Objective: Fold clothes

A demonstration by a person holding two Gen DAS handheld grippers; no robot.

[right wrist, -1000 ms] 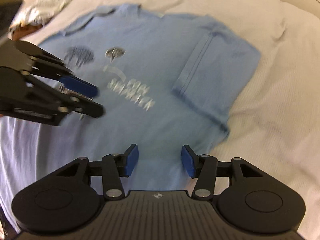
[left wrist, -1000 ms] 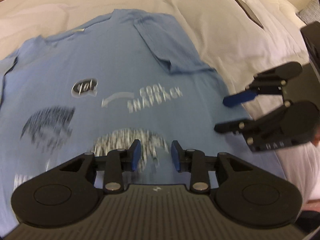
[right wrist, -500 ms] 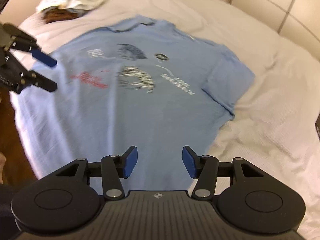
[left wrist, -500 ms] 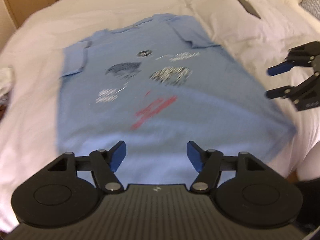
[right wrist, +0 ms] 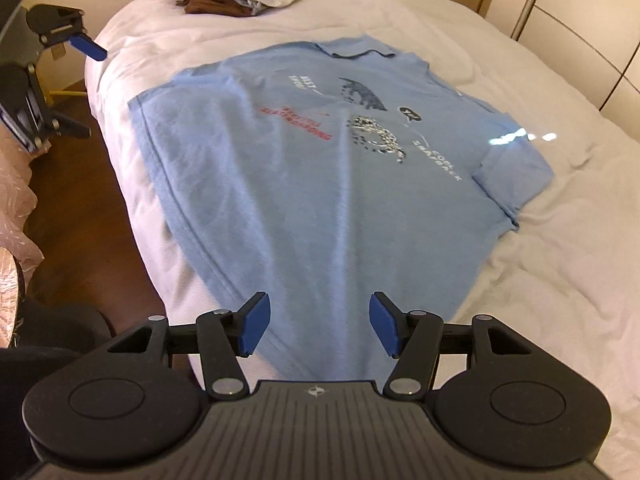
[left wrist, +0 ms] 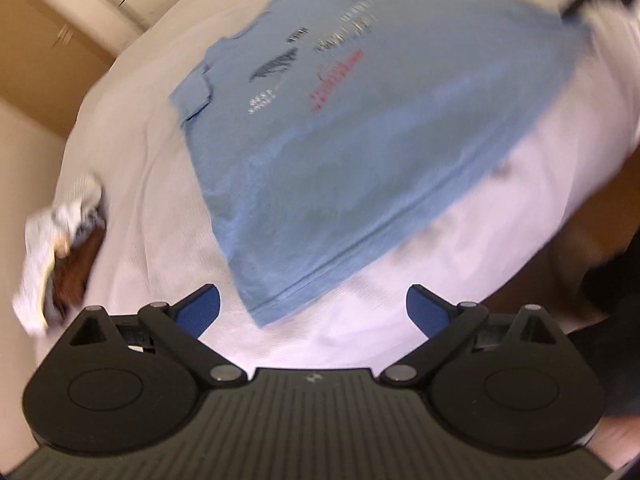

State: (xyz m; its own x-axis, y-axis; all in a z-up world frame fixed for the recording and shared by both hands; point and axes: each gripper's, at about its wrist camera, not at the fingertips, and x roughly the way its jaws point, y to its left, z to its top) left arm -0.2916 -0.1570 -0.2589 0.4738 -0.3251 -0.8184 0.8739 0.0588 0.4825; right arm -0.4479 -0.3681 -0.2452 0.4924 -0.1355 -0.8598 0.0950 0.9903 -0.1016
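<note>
Blue T-shirt (right wrist: 320,184) (one) lies flat; two tongs, left (left wrist: 313,312) and right (right wrist: 319,330), both spread.

- blue t-shirt (right wrist: 320,184): white print "COOL SNAPBACK" near right sleeve, seen upside down
- same shirt: white "BEST…" line, rest too small
- red two-line print: illegible
- left wrist view: prints blurred, unreadable
</note>
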